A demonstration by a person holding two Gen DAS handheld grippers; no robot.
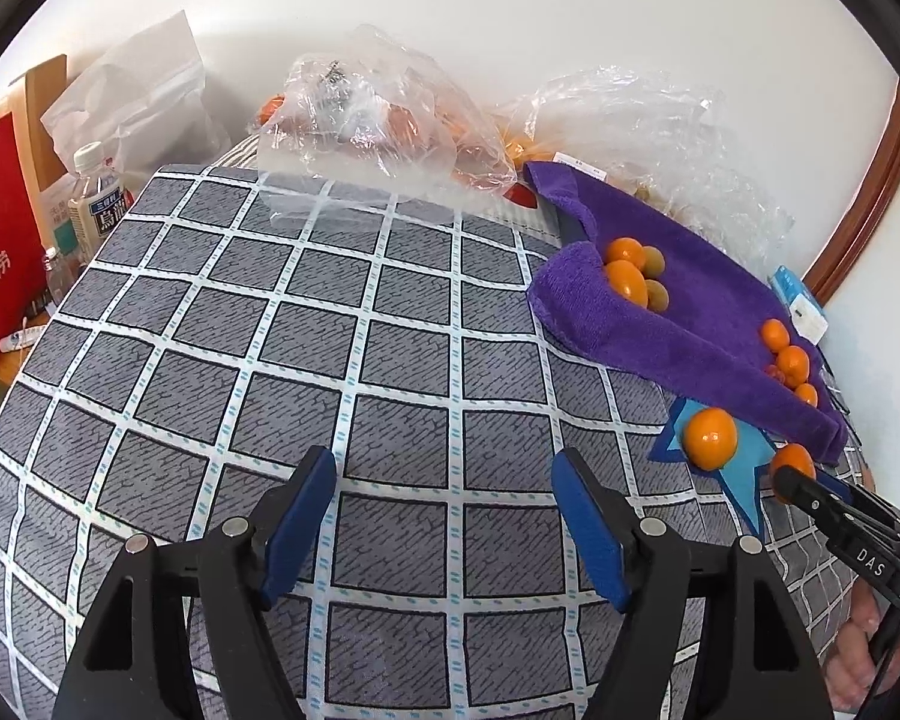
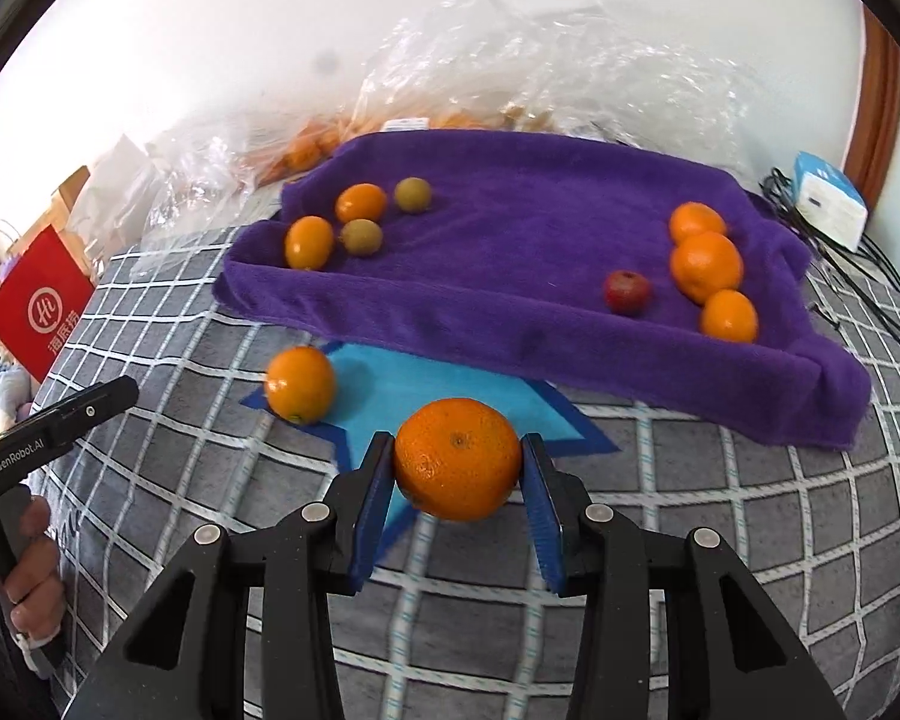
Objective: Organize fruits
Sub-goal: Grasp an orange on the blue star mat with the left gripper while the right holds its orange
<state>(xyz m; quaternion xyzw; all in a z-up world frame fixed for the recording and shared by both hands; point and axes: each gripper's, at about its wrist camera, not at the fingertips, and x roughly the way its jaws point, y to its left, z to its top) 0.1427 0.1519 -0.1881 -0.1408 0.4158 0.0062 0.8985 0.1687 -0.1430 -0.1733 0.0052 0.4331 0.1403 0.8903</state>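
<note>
A big table with a gray checked cloth is seen. On it, up at twelve o'clock in the right wrist view, a purple towel is spread out. Two little heaps of fruit are kept on the towel: small oranges and green fruits at eleven o'clock, and bigger oranges with one red fruit at one o'clock.

Below the towel a blue paper star is laid. One loose orange is left on it, at about ten o'clock from the right gripper.

A round orange is squeezed between the right gripper's blue pads. The bigger oranges are likely where it belongs, up at one o'clock, so the right hand is the nearer one.

The left gripper is held wide apart over bare cloth, with nothing in it.
</note>
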